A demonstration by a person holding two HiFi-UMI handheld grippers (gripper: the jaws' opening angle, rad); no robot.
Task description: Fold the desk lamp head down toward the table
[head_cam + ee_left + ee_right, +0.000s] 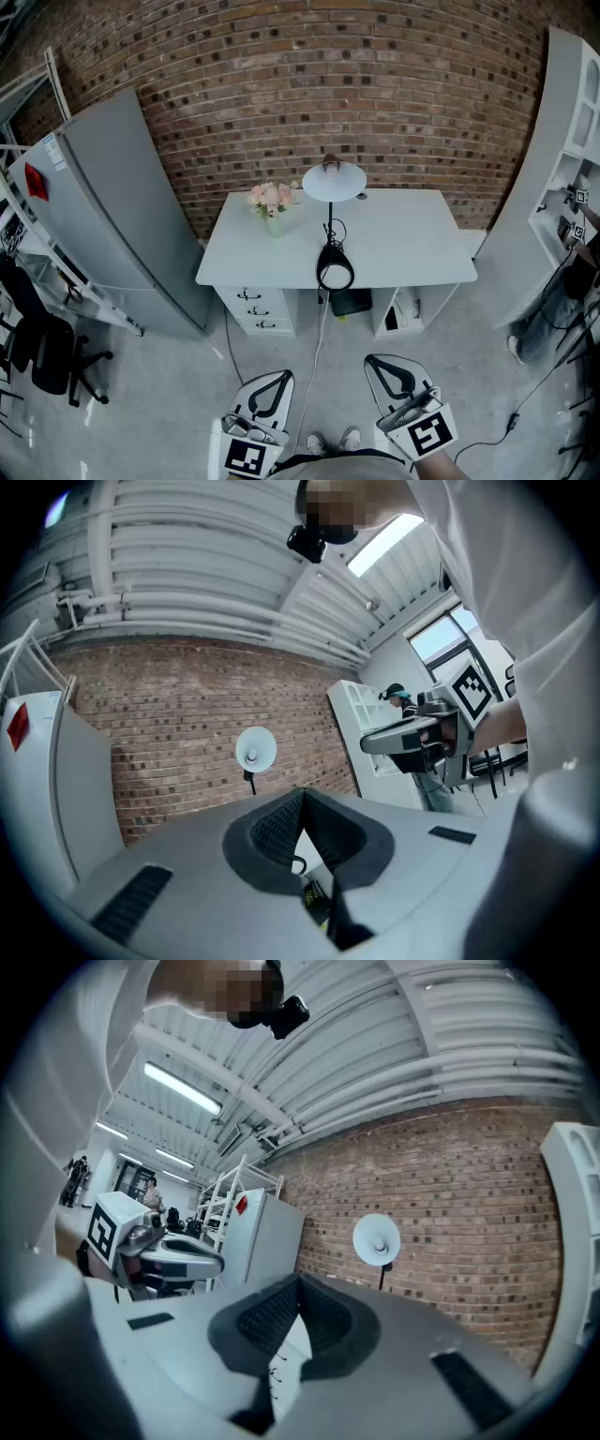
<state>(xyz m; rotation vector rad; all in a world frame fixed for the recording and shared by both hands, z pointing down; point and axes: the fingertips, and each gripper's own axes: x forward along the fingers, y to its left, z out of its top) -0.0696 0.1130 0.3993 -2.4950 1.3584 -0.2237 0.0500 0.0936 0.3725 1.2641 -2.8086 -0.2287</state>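
Note:
The desk lamp stands upright near the middle of the white desk (pixel 403 246). Its round white head (pixel 334 180) is raised and faces outward, above a thin black stem and a round black base (pixel 335 272). Both grippers hover over the floor well short of the desk, pointing level toward it. My left gripper (pixel 280 375) is shut with nothing between its jaws, and so is my right gripper (pixel 372 360). The left gripper view shows the lamp head (pixel 255 748) beyond the left gripper (pixel 302 795). The right gripper view shows the lamp head (pixel 377 1238) past the right gripper (pixel 300 1282).
A vase of pink flowers (pixel 272 202) stands left of the lamp. Drawers (pixel 258 309) sit under the desk. A tall grey cabinet (pixel 103 216) is at the left, a white shelf unit (pixel 562 169) at the right, a black chair (pixel 37 347) lower left. A cable (pixel 314 375) trails across the floor.

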